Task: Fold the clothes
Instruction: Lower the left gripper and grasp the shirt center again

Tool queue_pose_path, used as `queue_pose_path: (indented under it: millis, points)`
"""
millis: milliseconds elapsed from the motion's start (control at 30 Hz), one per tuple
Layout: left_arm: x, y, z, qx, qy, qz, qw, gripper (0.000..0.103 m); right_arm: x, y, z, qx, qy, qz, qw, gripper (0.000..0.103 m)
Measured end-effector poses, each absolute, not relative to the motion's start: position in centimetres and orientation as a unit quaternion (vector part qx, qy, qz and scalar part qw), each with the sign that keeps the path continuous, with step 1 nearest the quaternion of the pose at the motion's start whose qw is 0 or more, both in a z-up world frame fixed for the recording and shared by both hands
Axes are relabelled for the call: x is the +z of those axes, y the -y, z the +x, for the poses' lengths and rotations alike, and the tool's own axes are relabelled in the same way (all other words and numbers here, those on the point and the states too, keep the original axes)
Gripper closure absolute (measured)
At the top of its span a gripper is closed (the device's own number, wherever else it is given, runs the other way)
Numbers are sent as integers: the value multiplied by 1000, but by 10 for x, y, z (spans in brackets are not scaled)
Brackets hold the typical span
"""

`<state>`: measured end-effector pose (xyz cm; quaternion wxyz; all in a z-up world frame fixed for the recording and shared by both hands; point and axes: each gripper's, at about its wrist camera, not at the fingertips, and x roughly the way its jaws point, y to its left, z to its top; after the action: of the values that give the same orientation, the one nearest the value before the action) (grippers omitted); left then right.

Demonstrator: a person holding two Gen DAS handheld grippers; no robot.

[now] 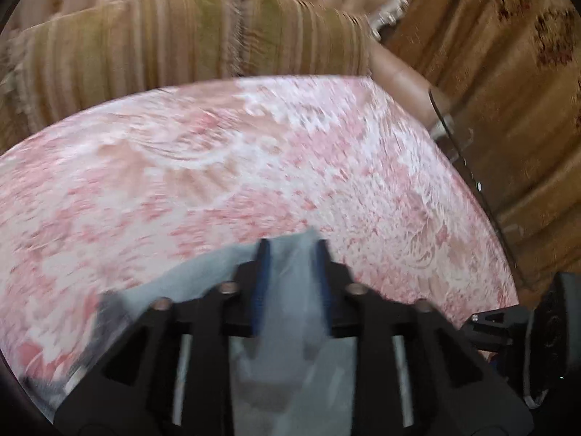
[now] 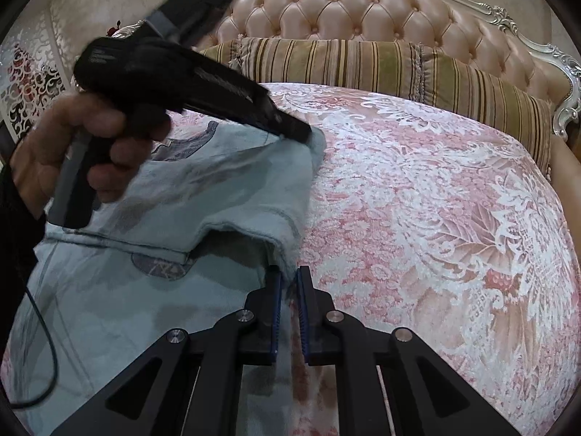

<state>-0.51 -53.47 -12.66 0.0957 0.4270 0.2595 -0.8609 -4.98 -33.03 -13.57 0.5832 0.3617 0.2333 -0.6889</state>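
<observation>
A light blue garment [image 2: 145,290] with dark printed patches lies spread on the left part of the bed, one part folded over and raised. My right gripper [image 2: 289,283] is shut on its right edge, which runs up between the blue pads. A hand [image 2: 72,152] holds my left gripper [image 2: 297,132] at the garment's far raised corner. In the blurred left wrist view, the left gripper [image 1: 292,254] has its jaws apart, with the pale blue cloth [image 1: 290,345] lying in the gap between them.
A pink and white patterned bedspread [image 2: 435,200] covers the bed to the right of the garment. A striped bolster [image 2: 363,61] lies along the tufted headboard [image 2: 363,7]. A black cable [image 2: 51,363] hangs at the left. Brown patterned fabric [image 1: 508,72] stands beyond the bed's edge.
</observation>
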Motion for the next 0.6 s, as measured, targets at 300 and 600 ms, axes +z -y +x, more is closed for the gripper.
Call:
queue_pose_path:
  millis: [300,600]
  points:
    - [-74,544,185,-855,-331,301,261,52,-110,311,-50,-670,-240,354,607,92]
    - [-133,502,313,-818,-409,232,332,71,-93,324,-52,-704,-186,322,605,59]
